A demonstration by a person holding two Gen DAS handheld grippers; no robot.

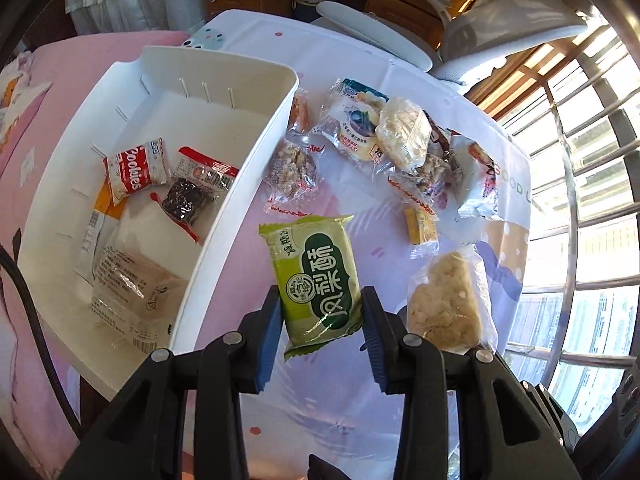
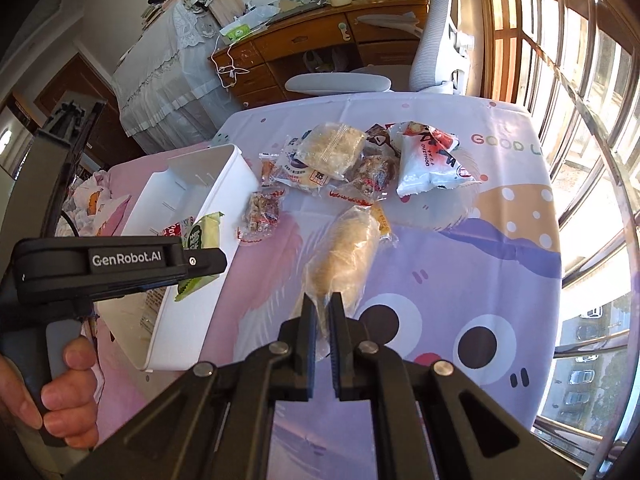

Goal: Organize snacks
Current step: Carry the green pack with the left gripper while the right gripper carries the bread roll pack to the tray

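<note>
My left gripper (image 1: 322, 312) is shut on a green pineapple-cake packet (image 1: 316, 284) and holds it above the table, just right of the white bin (image 1: 224, 216). The same packet (image 2: 202, 236) shows in the right wrist view at the bin's rim (image 2: 236, 168). My right gripper (image 2: 324, 320) is shut on the near end of a clear-wrapped beige rice-crisp snack (image 2: 344, 256), also seen in the left wrist view (image 1: 444, 300). The bin holds a red Cookies packet (image 1: 134, 170), a dark snack (image 1: 186, 200) and a clear-wrapped cake (image 1: 132, 284).
A pile of loose snacks (image 1: 384, 140) lies on the cartoon tablecloth (image 2: 460, 280) beyond the bin, including a white bag (image 2: 432, 160) and nut bars (image 2: 262, 210). A grey chair (image 2: 340, 82) and a wooden desk stand behind the table. Window bars (image 2: 592, 160) run along the right.
</note>
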